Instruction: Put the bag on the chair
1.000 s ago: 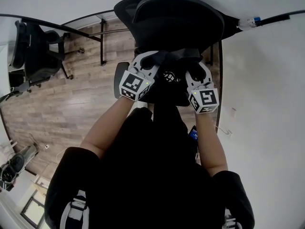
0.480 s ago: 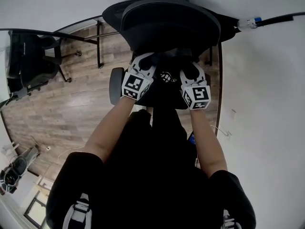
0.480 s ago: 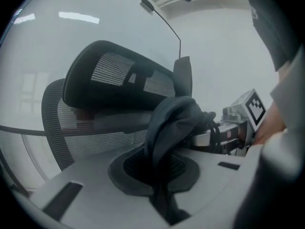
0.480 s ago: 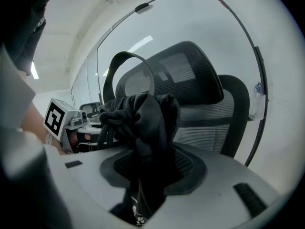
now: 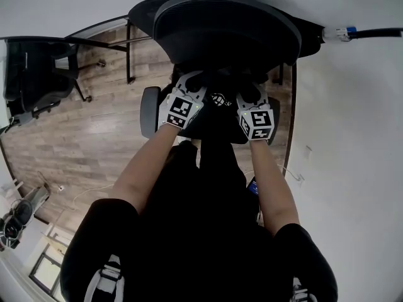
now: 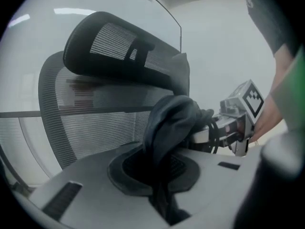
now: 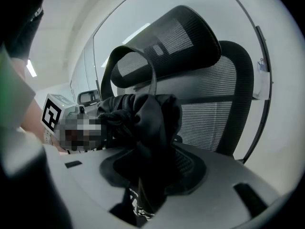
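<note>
A black mesh office chair (image 5: 227, 30) fills the twelve o'clock part of the head view, its backrest and headrest facing me. The black fabric bag (image 7: 147, 123) hangs in front of that backrest, bunched between my two grippers. The left gripper (image 5: 196, 80) pinches a thin fold, jaws almost together. The right gripper (image 5: 252, 92) is clamped on a thicker wad. I judge this the lowering step; next the bag must settle on the seat, which the bag hides, before either grip lets go. Wood floor (image 5: 82, 143) spreads at eight o'clock and a white tabletop (image 5: 352, 137) at three. A second chair (image 5: 38, 74) stands well apart at ten, and an armrest (image 5: 149, 111) just beside the left gripper could snag the fabric.
</note>
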A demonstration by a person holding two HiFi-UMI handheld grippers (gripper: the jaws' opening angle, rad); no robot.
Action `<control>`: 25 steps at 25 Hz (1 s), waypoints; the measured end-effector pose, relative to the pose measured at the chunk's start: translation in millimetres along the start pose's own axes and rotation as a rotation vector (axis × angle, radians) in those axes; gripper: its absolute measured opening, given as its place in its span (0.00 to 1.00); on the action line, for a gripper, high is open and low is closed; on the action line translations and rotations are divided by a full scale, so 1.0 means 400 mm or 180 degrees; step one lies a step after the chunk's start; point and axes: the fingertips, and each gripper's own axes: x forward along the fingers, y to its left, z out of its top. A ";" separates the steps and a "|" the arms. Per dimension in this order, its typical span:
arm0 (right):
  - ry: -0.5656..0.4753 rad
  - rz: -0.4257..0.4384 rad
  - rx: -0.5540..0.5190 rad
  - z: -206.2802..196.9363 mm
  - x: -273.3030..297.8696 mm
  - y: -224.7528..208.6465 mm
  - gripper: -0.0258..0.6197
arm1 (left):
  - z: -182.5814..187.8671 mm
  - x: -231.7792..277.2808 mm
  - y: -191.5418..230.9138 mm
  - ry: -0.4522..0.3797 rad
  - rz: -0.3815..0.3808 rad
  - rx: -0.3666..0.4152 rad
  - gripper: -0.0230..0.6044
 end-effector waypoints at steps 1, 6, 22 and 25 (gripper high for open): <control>0.0027 0.0001 0.0010 -0.010 0.009 -0.002 0.26 | -0.011 0.005 0.002 0.0017 -0.0012 0.0002 0.08; 0.0061 0.0017 0.0030 -0.016 0.047 -0.013 0.27 | -0.024 0.032 0.031 0.0028 0.0052 -0.0016 0.08; 0.0588 0.0098 0.0415 -0.082 0.170 -0.071 0.40 | -0.101 0.111 0.128 0.0561 0.0102 0.0046 0.32; 0.0579 0.0117 0.0406 -0.075 0.175 -0.077 0.45 | -0.105 0.116 0.133 0.0520 0.0072 -0.0002 0.42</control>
